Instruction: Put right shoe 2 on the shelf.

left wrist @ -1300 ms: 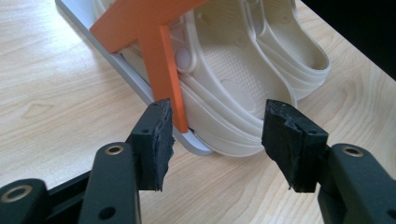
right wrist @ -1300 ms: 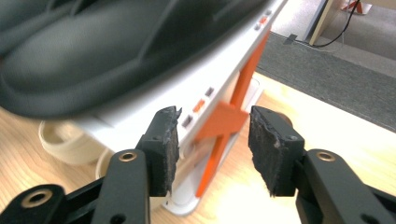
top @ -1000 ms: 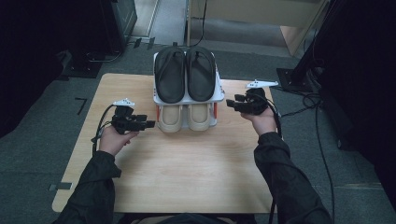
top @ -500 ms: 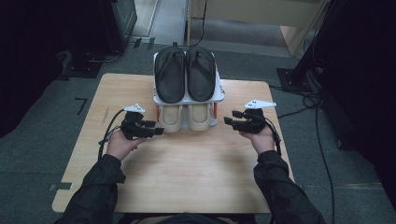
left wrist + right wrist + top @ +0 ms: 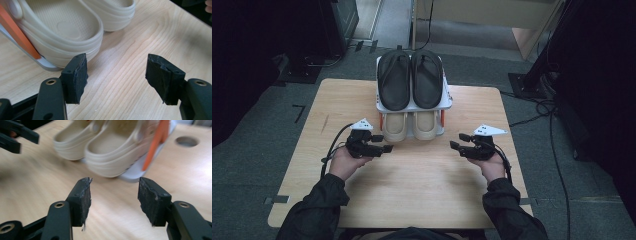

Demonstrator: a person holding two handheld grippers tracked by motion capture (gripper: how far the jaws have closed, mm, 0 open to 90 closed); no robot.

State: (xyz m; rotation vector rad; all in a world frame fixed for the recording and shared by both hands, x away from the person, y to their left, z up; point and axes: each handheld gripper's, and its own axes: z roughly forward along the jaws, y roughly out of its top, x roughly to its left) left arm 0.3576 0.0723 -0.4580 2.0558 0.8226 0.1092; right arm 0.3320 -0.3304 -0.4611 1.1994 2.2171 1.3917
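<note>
From the high view, my left tool [image 5: 378, 143] and right tool [image 5: 461, 142] sit low over the table [image 5: 422, 200], both empty, with the beige clogs [image 5: 410, 125] ahead of them and between them on the rack's [image 5: 447, 102] lower tier; black sandals [image 5: 410, 77] lie on top. The clogs' long axes run straight away from me, heels toward me, and my left tool looks the nearer, just beside the left clog's heel. In the left gripper view my jaws stand wide apart over bare wood, the near clog's [image 5: 62, 32] heel up and to the left of them. In the right gripper view my jaws have just been opening, nothing between them, the clogs [image 5: 107, 150] ahead and slightly left.
</note>
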